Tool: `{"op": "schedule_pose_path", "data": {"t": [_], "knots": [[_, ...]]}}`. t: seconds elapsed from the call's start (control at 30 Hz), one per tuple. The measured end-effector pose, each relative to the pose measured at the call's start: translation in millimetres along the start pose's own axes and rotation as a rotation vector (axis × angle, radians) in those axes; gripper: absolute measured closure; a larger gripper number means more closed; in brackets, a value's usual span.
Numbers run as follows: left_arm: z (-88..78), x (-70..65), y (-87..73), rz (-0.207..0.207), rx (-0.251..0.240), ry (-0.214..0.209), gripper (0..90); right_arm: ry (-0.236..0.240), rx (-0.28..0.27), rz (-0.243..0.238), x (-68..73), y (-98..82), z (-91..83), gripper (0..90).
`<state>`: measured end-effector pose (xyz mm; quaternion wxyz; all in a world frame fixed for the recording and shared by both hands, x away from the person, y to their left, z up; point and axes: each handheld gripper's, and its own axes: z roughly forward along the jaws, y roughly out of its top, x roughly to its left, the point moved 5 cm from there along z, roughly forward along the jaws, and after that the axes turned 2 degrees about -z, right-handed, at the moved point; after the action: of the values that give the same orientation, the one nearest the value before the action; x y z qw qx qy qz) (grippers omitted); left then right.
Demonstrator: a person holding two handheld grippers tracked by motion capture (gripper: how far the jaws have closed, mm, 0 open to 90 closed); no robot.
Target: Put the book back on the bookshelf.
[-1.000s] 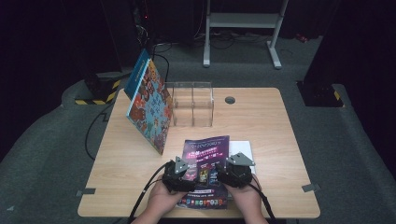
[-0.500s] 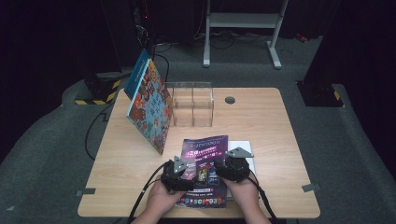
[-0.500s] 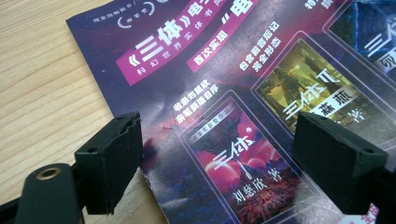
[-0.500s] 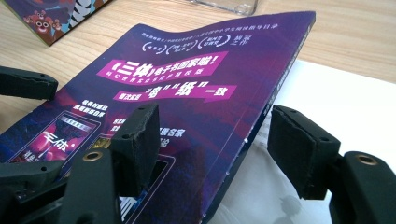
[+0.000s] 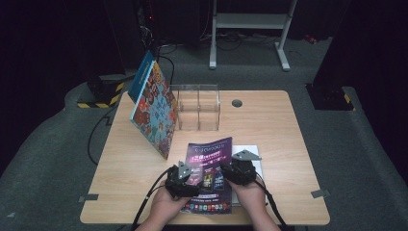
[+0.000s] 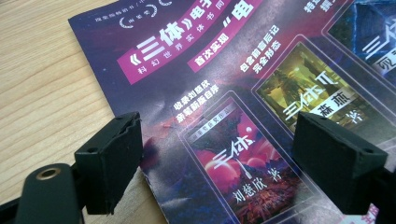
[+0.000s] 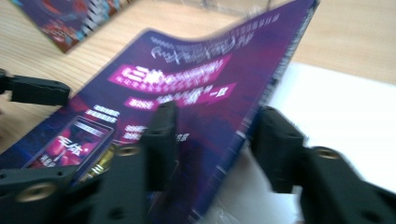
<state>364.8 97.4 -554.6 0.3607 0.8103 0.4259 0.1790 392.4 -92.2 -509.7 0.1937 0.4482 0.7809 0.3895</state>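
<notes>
- Purple magazine point(image 5: 210, 173): lies near the front edge of the wooden table point(image 5: 284, 130), between the two hands; its right edge is lifted off the surface in the right gripper view point(image 7: 196, 102), while the rest lies flat.
- White sheet point(image 5: 255, 159): lies under the magazine, showing at its 3 o'clock side.
- Left gripper point(image 5: 182, 179): rests at the magazine's 9 o'clock edge. In the left gripper view point(image 6: 219, 158) its jaws stand wide apart over the printed cover, one above bare table wood, the other above the page; they clasp nothing.
- Right gripper point(image 5: 239, 169): sits at the magazine's 3 o'clock edge. In the right gripper view point(image 7: 215, 140) its jaws have just been closing, with the raised edge of the magazine between them; the picture is blurred, and a gap shows beside the far jaw, so no firm pinch can be read.
- Clear plastic box point(image 5: 198, 107): stands at 12 o'clock from the magazine, well apart from it, with a divider down its middle.
- Patterned book point(image 5: 154, 108): stands tilted at 10 o'clock from the magazine, just beside the box.
- Hands point(image 5: 166, 209): enter from 6 o'clock, one behind each gripper.
</notes>
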Motion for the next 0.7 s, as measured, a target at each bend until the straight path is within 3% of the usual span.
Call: {"op": "schedule_pose_path", "data": {"t": [0.1,0.3,0.7], "knots": [[0.1,-0.1,0.0,-0.003,-0.002,0.005,17.0,0.001,-0.023,-0.024,3.1,-0.1,-6.3,65.7],[0.0,-0.4,0.0,-0.005,-0.003,0.004,17.4,0.018,-0.044,-0.039,5.0,-2.3,-12.0,67.2],[-0.2,1.1,-1.0,-0.029,-0.003,0.002,18.1,0.089,-0.093,0.001,11.5,-13.8,-33.6,68.3]]}}
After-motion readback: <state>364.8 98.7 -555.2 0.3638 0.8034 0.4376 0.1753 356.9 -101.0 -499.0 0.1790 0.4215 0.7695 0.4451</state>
